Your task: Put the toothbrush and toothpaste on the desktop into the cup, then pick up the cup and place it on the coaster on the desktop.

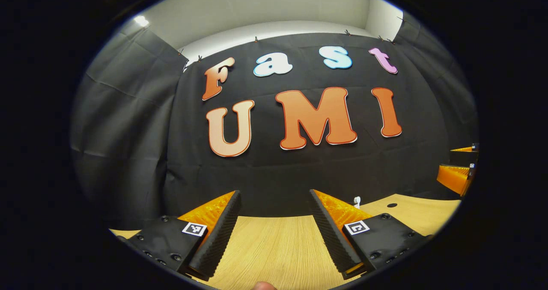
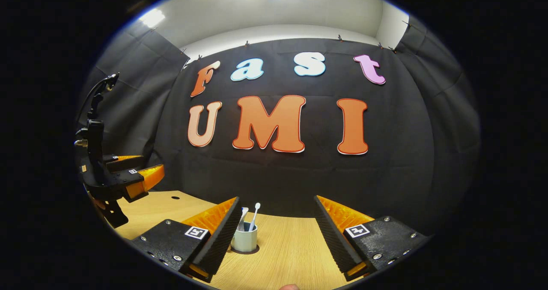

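- Cup, small pale cylindrical one, stands on a dark round coaster, holding white toothbrush; probably light, rigid, smooth: grip mid-wall.
- Right tongs and left tongs gape wide, empty, over the wooden tabletop.

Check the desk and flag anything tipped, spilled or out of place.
Nothing stands out. In the right gripper view the cup stands upright on a dark coaster, with the toothbrush and a second white item leaning inside it. Nothing is spilled on the desk. Both tongs, right and left, are open and hold nothing.
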### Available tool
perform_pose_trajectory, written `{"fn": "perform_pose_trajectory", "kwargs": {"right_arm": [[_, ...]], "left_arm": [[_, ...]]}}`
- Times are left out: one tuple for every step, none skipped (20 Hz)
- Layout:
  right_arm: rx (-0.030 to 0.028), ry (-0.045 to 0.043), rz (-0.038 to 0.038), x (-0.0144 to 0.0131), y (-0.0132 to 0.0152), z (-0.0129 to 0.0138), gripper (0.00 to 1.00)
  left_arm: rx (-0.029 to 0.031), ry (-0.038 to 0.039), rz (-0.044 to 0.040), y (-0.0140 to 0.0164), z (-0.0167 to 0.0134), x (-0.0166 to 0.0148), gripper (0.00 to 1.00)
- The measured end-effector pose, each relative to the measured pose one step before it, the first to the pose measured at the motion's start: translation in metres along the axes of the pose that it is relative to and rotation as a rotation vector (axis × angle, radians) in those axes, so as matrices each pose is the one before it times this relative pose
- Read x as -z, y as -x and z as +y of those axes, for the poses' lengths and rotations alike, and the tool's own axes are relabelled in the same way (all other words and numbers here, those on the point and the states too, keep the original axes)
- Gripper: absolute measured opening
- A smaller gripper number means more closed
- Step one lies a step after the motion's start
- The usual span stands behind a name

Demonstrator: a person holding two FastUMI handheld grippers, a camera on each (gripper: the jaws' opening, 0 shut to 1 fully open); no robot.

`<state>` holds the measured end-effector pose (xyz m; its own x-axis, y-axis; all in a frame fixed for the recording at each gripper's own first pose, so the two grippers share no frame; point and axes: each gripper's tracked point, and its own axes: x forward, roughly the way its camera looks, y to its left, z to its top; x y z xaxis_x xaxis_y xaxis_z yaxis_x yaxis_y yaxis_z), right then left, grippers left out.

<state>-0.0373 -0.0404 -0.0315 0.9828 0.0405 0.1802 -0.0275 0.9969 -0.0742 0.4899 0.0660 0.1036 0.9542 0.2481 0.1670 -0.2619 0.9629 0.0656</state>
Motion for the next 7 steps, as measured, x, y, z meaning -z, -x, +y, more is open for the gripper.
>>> {"fn": "perform_pose_trajectory", "kwargs": {"right_arm": [[-0.00146,-0.00113,-0.0035,-0.0022,0.00045,0.00009,1.0],[-0.00294,-0.00311,-0.00219,0.00007,-0.00145,0.00096,1.0],[-0.00299,-0.0044,0.00039,0.00011,-0.0013,0.00136,1.0],[-0.00602,-0.00315,0.00109,0.00039,-0.00025,0.00227,1.0],[-0.00031,0.00024,0.00125,0.00085,-0.00017,0.00125,1.0],[-0.00219,0.00123,0.00153,0.00044,-0.00146,0.00122,1.0],[-0.0014,0.00203,0.00189,0.00048,-0.00058,0.00156,1.0]], "left_arm": [[-0.00371,-0.00312,0.00131,0.0002,0.00048,0.00051,1.0],[-0.00394,-0.00369,-0.00075,0.00003,0.00082,-0.00044,1.0],[-0.00574,-0.00178,-0.002,0.00057,0.00151,-0.00069,1.0],[-0.00186,0.00162,-0.00177,-0.0007,0.00021,0.00023,1.0],[0.00015,0.00321,-0.00115,-0.00031,-0.00038,0.00055,1.0],[0.00101,0.0017,0.00013,-0.00026,-0.00025,0.0,0.99],[-0.00197,-0.00113,0.00057,0.0005,0.00115,-0.00023,0.99]]}}
